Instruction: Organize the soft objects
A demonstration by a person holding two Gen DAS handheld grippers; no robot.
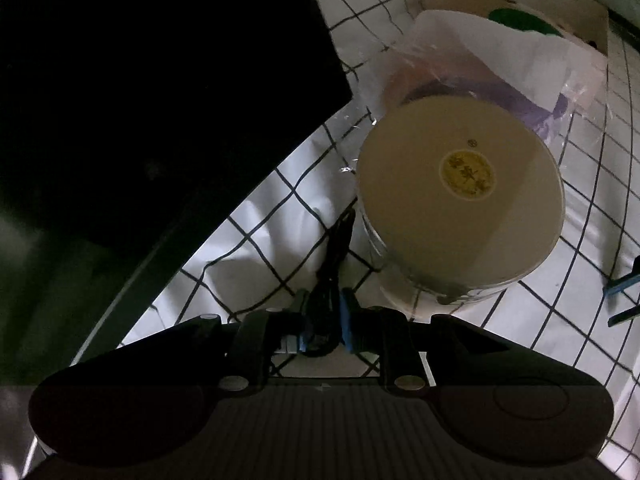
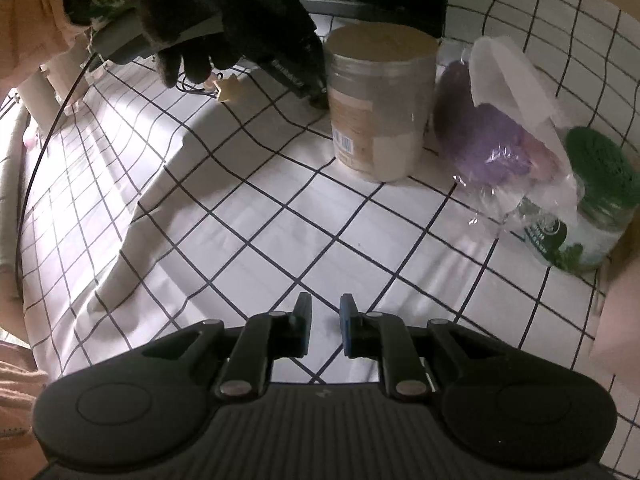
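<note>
A checked cloth covers the table, and at upper centre of the right wrist view stands a clear jar with a tan lid, a plastic bag of purple stuffing just right of it, then a green-lidded jar at the far right. The right gripper hangs low centre, jaws a little apart with nothing between. Upper left, a gloved hand works the other tool beside the jar. The left wrist view looks down on that lid — and its left gripper has a dark, thin bundle of cord between the blue pads; whether they pinch it is unclear. A black slab fills its upper left.
</note>
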